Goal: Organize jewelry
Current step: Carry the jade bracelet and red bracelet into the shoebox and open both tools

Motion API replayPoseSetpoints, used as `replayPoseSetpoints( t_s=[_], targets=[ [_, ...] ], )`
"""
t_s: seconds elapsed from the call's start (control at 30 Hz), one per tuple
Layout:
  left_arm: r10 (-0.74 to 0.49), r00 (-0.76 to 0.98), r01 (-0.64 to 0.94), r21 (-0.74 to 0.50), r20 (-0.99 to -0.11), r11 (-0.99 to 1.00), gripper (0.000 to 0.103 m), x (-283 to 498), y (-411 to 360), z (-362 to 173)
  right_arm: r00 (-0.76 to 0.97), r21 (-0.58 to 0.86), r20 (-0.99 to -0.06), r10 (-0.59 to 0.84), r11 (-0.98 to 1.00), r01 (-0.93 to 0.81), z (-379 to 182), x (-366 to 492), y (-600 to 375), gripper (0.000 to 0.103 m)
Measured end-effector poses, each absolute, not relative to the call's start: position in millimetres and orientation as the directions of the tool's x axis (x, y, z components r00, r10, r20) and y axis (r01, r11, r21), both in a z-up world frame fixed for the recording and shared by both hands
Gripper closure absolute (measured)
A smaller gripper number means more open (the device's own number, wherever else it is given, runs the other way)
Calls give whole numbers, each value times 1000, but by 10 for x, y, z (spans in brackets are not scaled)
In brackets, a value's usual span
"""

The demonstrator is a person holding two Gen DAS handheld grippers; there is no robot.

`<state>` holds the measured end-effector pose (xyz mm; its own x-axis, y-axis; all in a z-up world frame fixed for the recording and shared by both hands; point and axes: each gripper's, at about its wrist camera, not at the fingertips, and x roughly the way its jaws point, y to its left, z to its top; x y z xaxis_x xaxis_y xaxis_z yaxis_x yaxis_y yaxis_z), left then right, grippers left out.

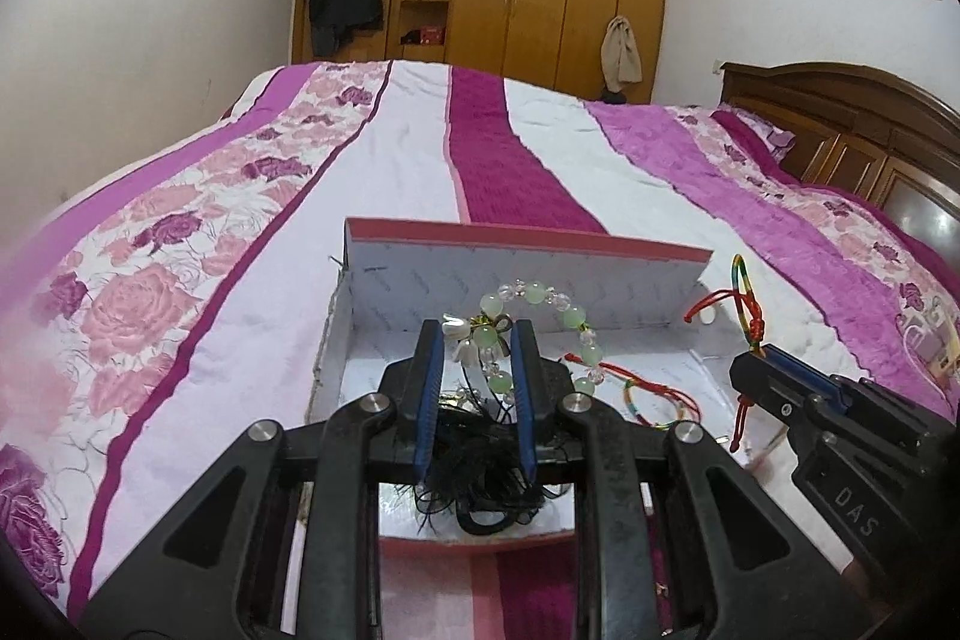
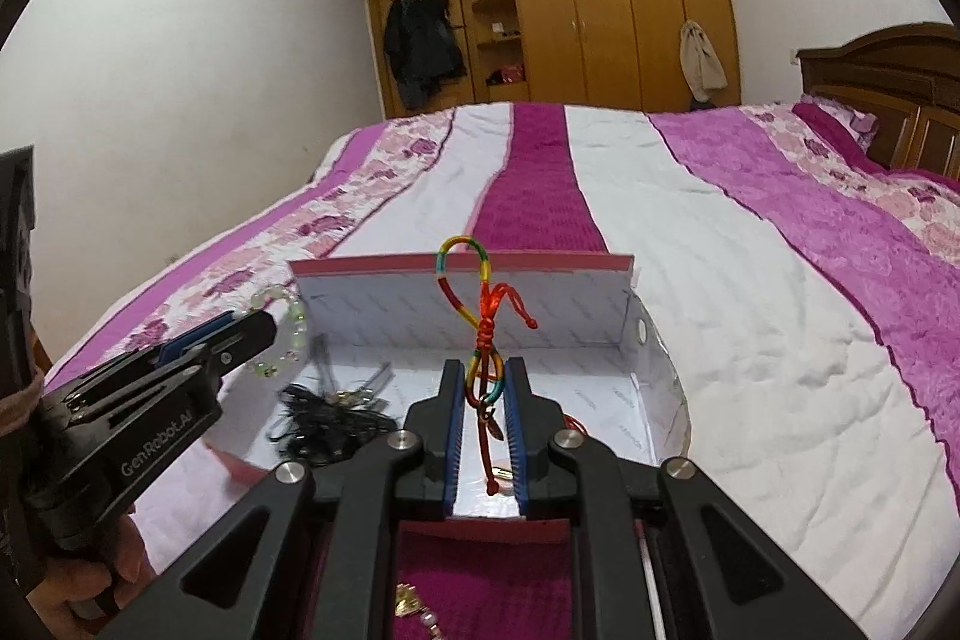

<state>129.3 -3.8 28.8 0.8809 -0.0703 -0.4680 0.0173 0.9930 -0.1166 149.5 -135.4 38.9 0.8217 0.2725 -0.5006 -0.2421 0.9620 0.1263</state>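
Left gripper (image 1: pixel 478 346) grasps a green bead bracelet (image 1: pixel 540 334), right gripper (image 2: pixel 485 382) a rainbow cord bracelet (image 2: pixel 474 304), seemingly above the box (image 1: pixel 528 274).

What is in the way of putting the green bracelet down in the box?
Nothing blocks it. The left gripper holds the green bracelet right over the open box. The black tangle and a cord bracelet already lie inside, but bare floor shows behind them.

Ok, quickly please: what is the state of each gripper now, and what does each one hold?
Left gripper: closed on the green bead bracelet.
Right gripper: closed on the rainbow cord bracelet.
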Motion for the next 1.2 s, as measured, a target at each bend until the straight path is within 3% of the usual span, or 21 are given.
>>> replayPoseSetpoints(
  t_s=[0.63,0.7,0.8,0.9,1.2],
  targets=[
    [-69,820,-11,-137,-568,990,87,1585,-4,-8,734,129,-633,246,968,-213,-76,1917,-1358,86],
    [-84,806,-4,-147,-586,989,80,1609,-4,-3,725,131,-643,249,967,-216,-79,1926,-1349,84],
    [-96,795,-1,-159,-599,987,66,1608,2,1,723,134,-645,246,968,-211,-63,1924,-1348,71],
    [-96,793,7,-148,-602,989,65,1562,-15,40,722,157,-641,260,965,-209,-28,1895,-1343,61],
    [-119,800,29,-161,-588,987,64,1360,-4,232,743,202,-600,297,955,-218,209,1731,-1413,58]
  ],
)
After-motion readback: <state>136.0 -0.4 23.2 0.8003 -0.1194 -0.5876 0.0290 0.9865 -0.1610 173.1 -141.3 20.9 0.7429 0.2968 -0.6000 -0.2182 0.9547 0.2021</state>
